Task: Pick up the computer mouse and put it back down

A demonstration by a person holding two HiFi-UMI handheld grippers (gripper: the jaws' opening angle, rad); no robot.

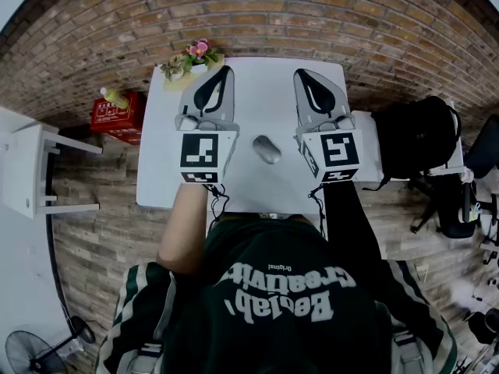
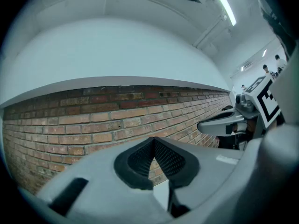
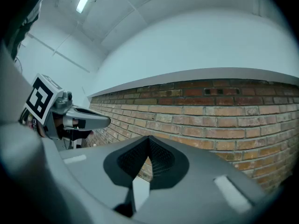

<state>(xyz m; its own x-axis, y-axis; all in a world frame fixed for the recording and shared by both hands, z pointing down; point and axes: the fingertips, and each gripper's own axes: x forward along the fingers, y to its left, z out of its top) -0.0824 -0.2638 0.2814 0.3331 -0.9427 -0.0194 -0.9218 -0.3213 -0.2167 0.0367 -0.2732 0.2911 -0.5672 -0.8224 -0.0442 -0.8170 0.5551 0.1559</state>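
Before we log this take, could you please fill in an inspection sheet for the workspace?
Surface: white table.
Job's things: mouse lies mid-table, apart from both tools.
Clutter: flowers at the table's far left corner.
Grippers: left tool and right tool both shut, empty, either side of the mouse.
Cables: thin black leads hang by the near edge.
Surroundings: brick wall, wood floor, red box left, black bag right.

I seem to be working in an office or studio room. A white desk (image 1: 265, 92) stands against a bare brick wall (image 1: 257, 14) at the frame's top, on a plank floor (image 1: 101, 232). An office chair (image 1: 454, 215) sits at right, a floor fan (image 1: 30, 353) lower left, and tube lights (image 3: 85, 0) overhead.
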